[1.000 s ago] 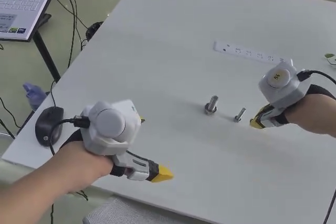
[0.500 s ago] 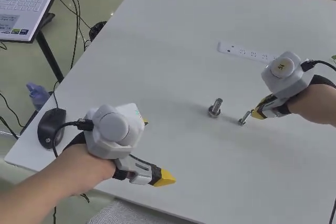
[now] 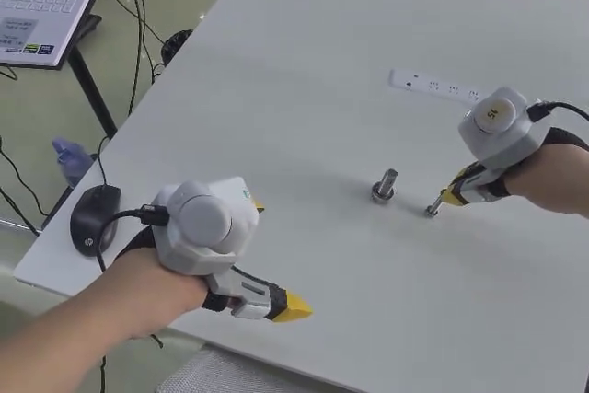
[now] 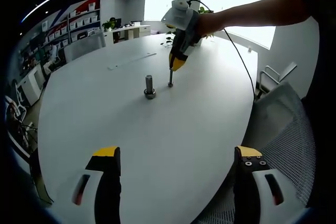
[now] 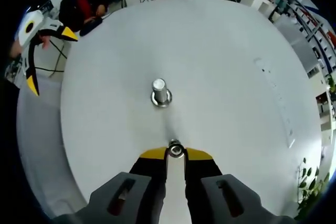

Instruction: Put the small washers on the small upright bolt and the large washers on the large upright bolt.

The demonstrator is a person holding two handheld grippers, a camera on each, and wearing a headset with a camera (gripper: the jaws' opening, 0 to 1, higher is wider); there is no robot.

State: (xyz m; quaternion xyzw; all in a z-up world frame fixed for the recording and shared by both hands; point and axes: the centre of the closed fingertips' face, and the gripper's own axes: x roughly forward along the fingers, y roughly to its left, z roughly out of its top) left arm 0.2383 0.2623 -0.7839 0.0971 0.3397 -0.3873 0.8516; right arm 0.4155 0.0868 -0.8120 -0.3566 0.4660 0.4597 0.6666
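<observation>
**Right gripper** (image 5: 175, 156): white and black handheld body. Its yellow-tipped fingers (image 5: 152, 155) are drawn nearly together and pinch a small round metal piece (image 5: 175, 150) at their very tips. Whether that piece is a washer or the bolt's own top cannot be told.

**Small upright steel bolt** (image 3: 433, 208): stands on the white table (image 3: 276, 89), directly at the tips of the right fingers.

**Large upright steel bolt with a wider collar at its foot** (image 3: 385, 186): stands just beyond the right fingers, straight ahead of them in the right gripper view. It is just beside the small bolt.

**Left gripper** (image 4: 176, 153): fingers spread wide, with bare table showing between them. It is held at the near table edge, and both bolts stand well ahead of its fingers.

**Long white power strip** (image 3: 433, 86): lies flat, well beyond the right fingers.

**Black computer mouse** (image 3: 92, 218): rests at the table corner, near the left gripper and behind its fingers.
</observation>
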